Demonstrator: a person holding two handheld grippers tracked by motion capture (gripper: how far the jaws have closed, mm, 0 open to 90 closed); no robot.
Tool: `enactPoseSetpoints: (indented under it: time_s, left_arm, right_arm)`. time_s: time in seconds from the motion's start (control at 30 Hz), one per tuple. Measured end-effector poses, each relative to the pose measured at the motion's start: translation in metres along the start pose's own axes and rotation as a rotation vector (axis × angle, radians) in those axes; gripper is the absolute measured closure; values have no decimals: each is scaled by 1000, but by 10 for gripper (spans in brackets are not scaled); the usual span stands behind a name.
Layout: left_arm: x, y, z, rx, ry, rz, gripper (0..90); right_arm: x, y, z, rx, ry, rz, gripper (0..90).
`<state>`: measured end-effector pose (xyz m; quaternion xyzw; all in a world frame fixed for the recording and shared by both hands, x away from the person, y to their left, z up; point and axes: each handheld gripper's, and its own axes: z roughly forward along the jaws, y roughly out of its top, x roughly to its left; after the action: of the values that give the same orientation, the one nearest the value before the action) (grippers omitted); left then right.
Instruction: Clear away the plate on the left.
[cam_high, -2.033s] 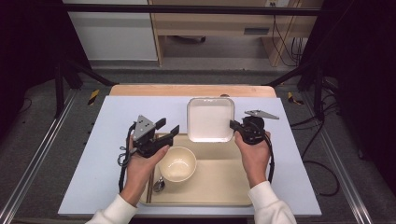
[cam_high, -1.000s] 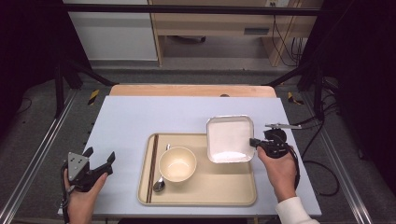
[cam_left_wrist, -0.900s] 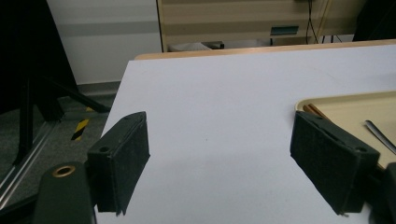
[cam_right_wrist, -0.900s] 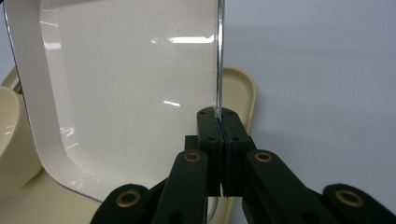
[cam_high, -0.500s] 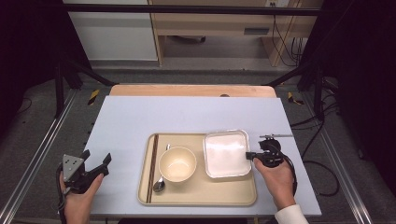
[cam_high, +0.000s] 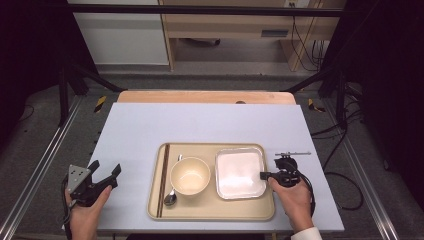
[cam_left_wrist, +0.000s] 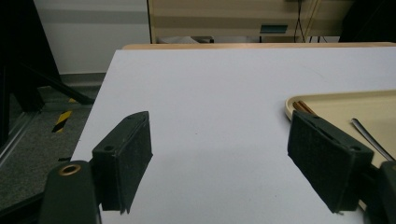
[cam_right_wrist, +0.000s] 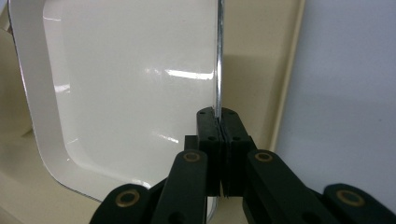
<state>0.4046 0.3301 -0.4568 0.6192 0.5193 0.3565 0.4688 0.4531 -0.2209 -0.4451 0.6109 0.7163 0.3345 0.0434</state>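
Note:
A white square dish (cam_high: 240, 173) lies in the right half of the beige tray (cam_high: 210, 212), beside a cream bowl (cam_high: 189, 175). My right gripper (cam_high: 264, 175) is shut on the dish's right rim; in the right gripper view the jaws pinch the thin rim of the dish (cam_right_wrist: 135, 88) at my right gripper (cam_right_wrist: 218, 122). My left gripper (cam_high: 106, 171) rests open near the table's front left corner, nothing between its pads (cam_left_wrist: 128, 158). A spoon (cam_high: 173, 192) and brown chopsticks (cam_high: 163, 177) lie on the tray's left side.
The tray sits on a pale blue-grey tabletop (cam_high: 200, 125) with a wooden strip along the far edge. Dark metal frame legs and floor rails flank the table. The tray's corner (cam_left_wrist: 327, 100) with the chopstick ends shows to the right in the left gripper view.
My right gripper carried the dish from the table behind the tray down onto the tray's right half. My left gripper pulled away from the tray to the front left corner.

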Motion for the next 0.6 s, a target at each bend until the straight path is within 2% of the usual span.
enactPoseSetpoints:
  time_s: [0.27,0.37,0.4,0.57,0.6]
  left_arm:
    - [2,0,-1,0,2,-10,215]
    - [2,0,-1,3,3,-5,215]
    - [1,0,-1,3,2,-3,215]
    - [0,0,-1,4,3,2,216]
    - [0,0,0,1,3,1,216]
  right_arm:
    - [-3,-10,-1,-10,20,77,886]
    - [-6,-15,1,-25,19,81,887]
    - [-7,-19,4,-24,15,101,887]
    - [-8,-27,7,-41,29,125,887]
    - [-8,-28,7,-50,26,112,886]
